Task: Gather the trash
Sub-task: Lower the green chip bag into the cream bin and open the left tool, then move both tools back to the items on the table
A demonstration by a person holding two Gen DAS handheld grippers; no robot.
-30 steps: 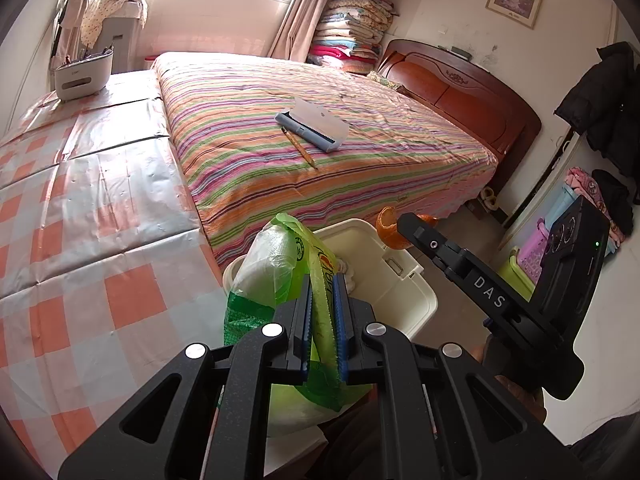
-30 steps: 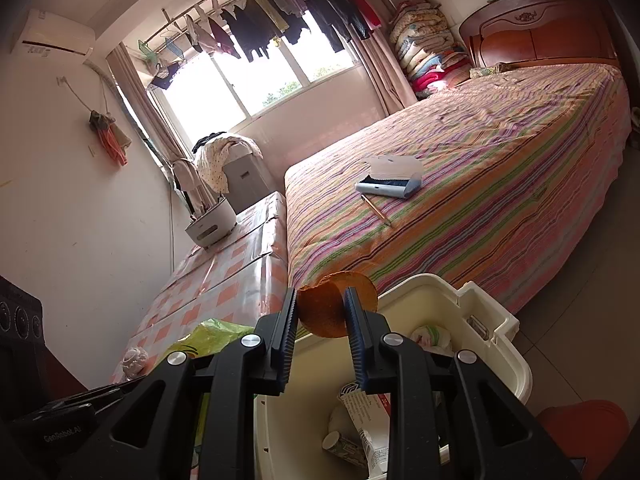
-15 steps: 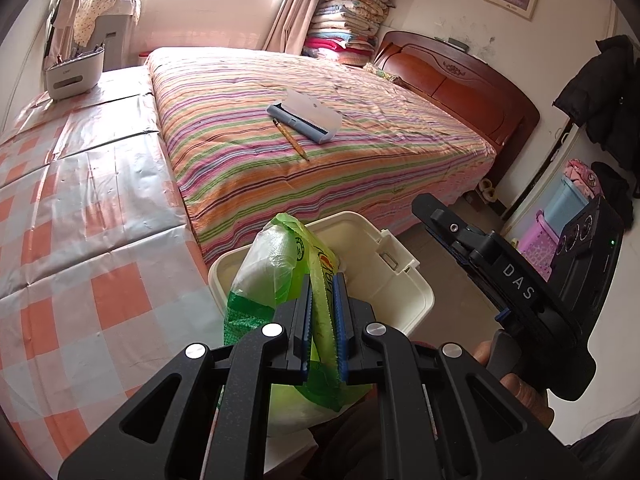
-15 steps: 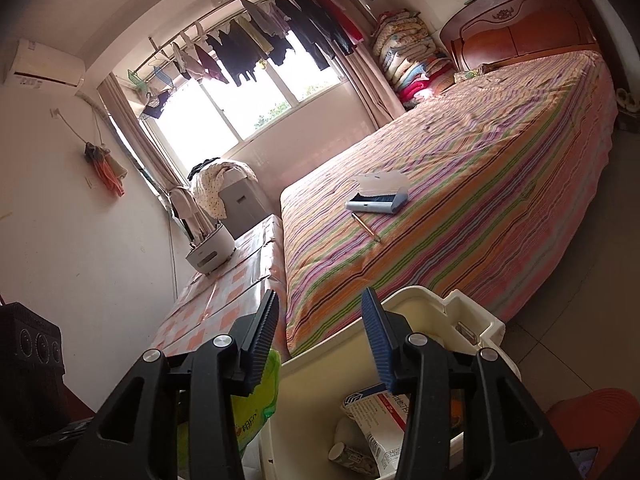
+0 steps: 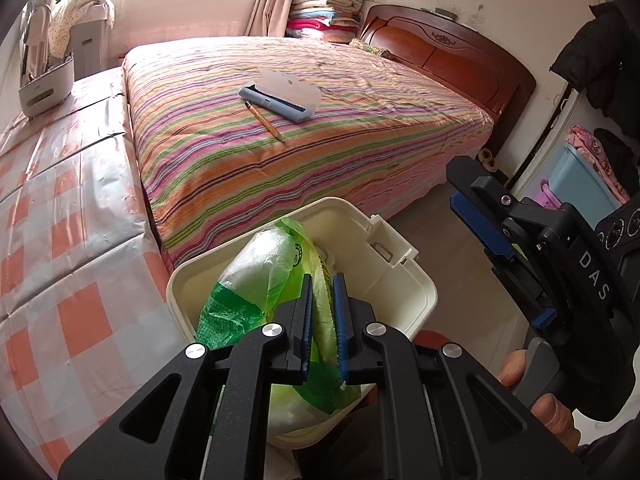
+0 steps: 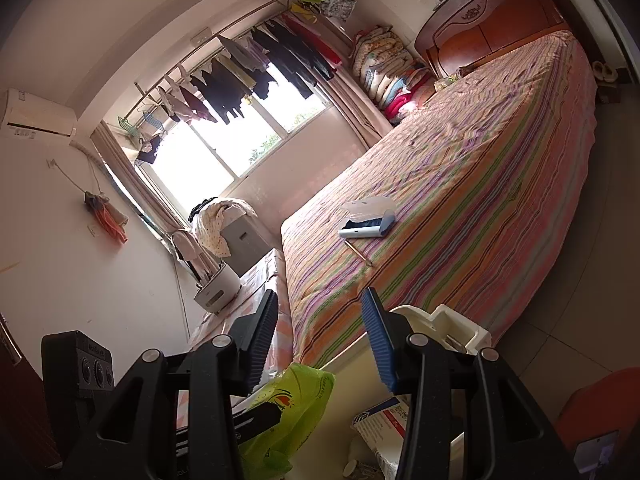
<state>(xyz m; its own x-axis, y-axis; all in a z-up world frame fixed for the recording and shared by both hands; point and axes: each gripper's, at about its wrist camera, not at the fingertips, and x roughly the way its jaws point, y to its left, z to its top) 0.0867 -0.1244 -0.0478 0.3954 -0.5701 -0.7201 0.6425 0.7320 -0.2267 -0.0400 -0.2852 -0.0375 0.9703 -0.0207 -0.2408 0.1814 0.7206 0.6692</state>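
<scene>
My left gripper (image 5: 320,300) is shut on a green plastic bag (image 5: 256,280) and holds it over the cream trash bin (image 5: 420,284). The bag (image 6: 292,404) also shows low in the right wrist view, with the bin's rim (image 6: 460,324) behind the right finger. My right gripper (image 6: 320,336) is open and empty above the bin; it appears at the right of the left wrist view (image 5: 480,224). A white and blue carton (image 6: 384,420) and other scraps lie inside the bin.
The bin stands at the foot of a bed with a striped cover (image 5: 320,120). On the bed lie a grey-blue case (image 5: 280,98) and a pencil (image 5: 264,120). A checked orange and white surface (image 5: 60,240) is at the left. A red stool (image 6: 592,412) is at the right.
My right gripper opened and let go of the orange peel, which is now out of sight, then pulled back. My left gripper moved the green bag over the bin.
</scene>
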